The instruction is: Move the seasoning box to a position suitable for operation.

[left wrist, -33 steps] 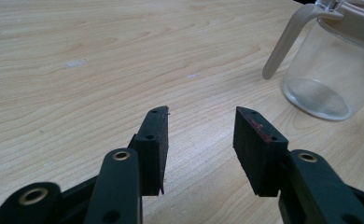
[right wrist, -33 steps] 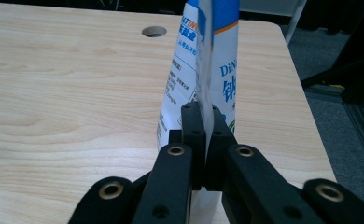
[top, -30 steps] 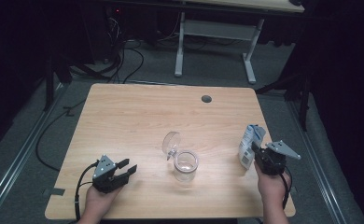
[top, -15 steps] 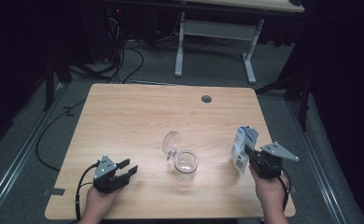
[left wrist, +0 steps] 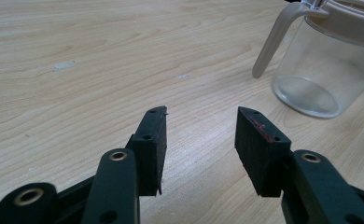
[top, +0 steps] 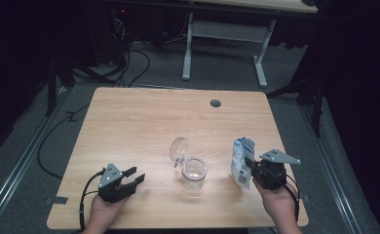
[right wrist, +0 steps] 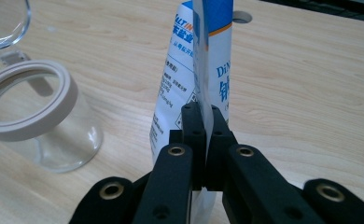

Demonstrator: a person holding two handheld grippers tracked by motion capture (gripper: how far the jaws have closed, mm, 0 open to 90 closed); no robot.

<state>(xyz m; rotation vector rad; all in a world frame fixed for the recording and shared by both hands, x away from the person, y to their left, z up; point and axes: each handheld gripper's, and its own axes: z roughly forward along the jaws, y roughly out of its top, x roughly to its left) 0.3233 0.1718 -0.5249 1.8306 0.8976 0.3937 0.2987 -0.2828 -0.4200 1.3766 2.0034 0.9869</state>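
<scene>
Right tool [right wrist: 202, 116] pinches a glossy flat packet [right wrist: 189, 70] (left tool [left wrist: 201, 126] spread) beside round clear jar [right wrist: 35, 121].

Left tongs [top: 131, 176]: matte black two-jaw plastic frame with brass-coloured rivet holes in the linkage arms, flat rectangular black pads [left wrist: 153, 140], one carrying faint red scuffs, a grey three-cornered plate on top and a black cable trailing behind. Right tongs [top: 249, 165]: the same black build, brass-ringed pivots, grey three-cornered plate, black cable. Both hands are bare, without visible sleeves.
</scene>
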